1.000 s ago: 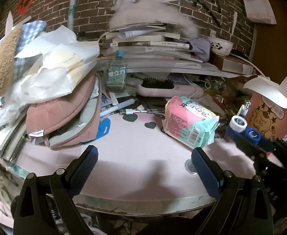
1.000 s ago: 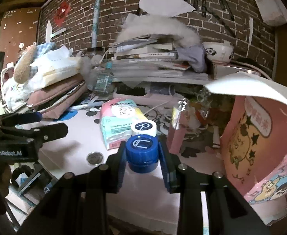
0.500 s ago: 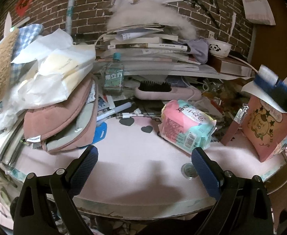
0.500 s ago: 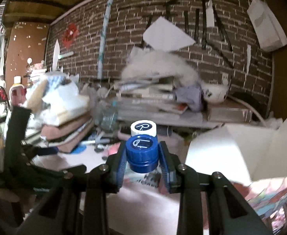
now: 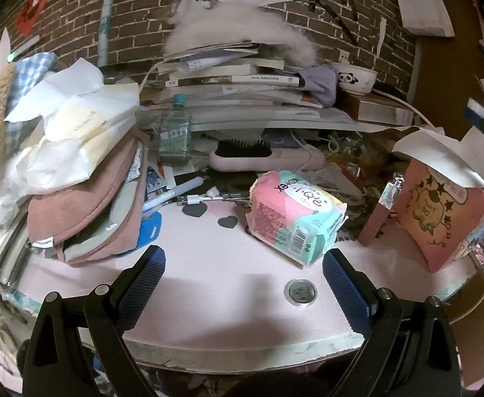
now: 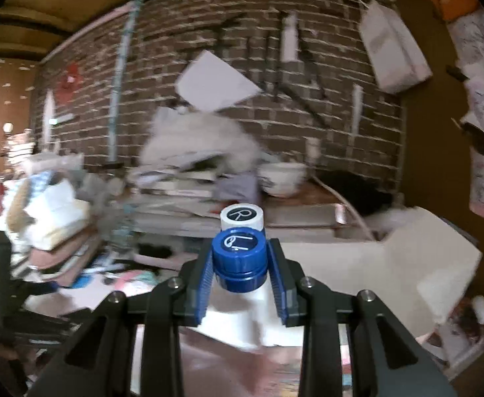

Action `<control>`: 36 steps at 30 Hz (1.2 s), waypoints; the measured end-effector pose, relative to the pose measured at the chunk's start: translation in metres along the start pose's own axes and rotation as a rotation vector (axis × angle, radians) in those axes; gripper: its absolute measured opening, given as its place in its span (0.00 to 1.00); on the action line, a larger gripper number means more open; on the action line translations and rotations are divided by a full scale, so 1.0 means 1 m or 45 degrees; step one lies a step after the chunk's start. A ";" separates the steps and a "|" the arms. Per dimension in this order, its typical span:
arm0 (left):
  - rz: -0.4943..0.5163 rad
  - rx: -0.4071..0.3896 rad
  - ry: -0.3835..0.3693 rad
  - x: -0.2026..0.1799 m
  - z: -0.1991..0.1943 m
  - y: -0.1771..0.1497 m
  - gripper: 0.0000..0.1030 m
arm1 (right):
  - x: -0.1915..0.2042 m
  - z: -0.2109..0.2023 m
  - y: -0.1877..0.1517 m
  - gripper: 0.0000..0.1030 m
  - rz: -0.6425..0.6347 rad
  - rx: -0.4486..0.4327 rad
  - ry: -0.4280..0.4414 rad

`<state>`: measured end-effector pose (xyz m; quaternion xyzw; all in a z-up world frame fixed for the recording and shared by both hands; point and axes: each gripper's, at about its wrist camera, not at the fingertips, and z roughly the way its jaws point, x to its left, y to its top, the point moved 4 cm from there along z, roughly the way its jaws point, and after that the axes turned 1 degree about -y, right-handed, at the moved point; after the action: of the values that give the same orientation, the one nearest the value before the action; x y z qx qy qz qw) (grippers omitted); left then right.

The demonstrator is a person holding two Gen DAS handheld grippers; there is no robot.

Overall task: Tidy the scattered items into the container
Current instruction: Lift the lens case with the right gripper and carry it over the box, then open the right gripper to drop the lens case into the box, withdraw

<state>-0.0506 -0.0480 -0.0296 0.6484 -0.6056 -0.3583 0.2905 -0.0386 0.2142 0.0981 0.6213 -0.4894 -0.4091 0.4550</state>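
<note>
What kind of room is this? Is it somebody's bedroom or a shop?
Most likely someone's lived-in room at home, not a shop. A messy round table stands against a brick wall, piled with books, a hairbrush and a panda bowl. Whether it is a bedroom, I cannot tell.

The contact lens case (image 6: 240, 248), a blue cap marked L in front and a white cap marked R behind, is clamped by its blue cap and held up in the air. On the pink table (image 5: 208, 264) lie a pastel wrapped pack (image 5: 294, 215), tilted, and a coin (image 5: 300, 291) flat near the front edge. The pink cartoon-printed paper bag (image 5: 440, 211) stands open at the right
</note>
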 end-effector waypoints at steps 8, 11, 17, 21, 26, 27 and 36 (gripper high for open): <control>0.016 0.010 -0.001 -0.006 0.002 0.000 0.93 | -0.048 0.019 -0.015 0.28 0.056 0.127 -0.117; 0.021 0.015 0.002 -0.008 0.003 -0.001 0.93 | -0.053 0.024 -0.019 0.28 0.064 0.159 -0.123; 0.024 0.020 0.000 -0.009 0.004 -0.001 0.93 | -0.056 0.034 -0.026 0.28 0.065 0.223 -0.128; 0.024 0.021 0.000 -0.010 0.004 -0.001 0.93 | -0.057 0.038 -0.031 0.28 0.065 0.254 -0.133; 0.025 0.022 0.002 -0.010 0.005 -0.002 0.93 | -0.056 0.038 -0.031 0.28 0.060 0.248 -0.141; 0.024 0.022 0.003 -0.010 0.006 -0.002 0.93 | -0.056 0.037 -0.031 0.29 0.065 0.243 -0.130; 0.011 0.037 -0.001 -0.004 0.010 -0.006 0.93 | -0.029 0.008 -0.013 0.64 -0.004 0.048 0.003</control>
<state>-0.0559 -0.0424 -0.0396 0.6497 -0.6137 -0.3484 0.2825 -0.0490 0.2424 0.0855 0.6308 -0.4957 -0.3999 0.4433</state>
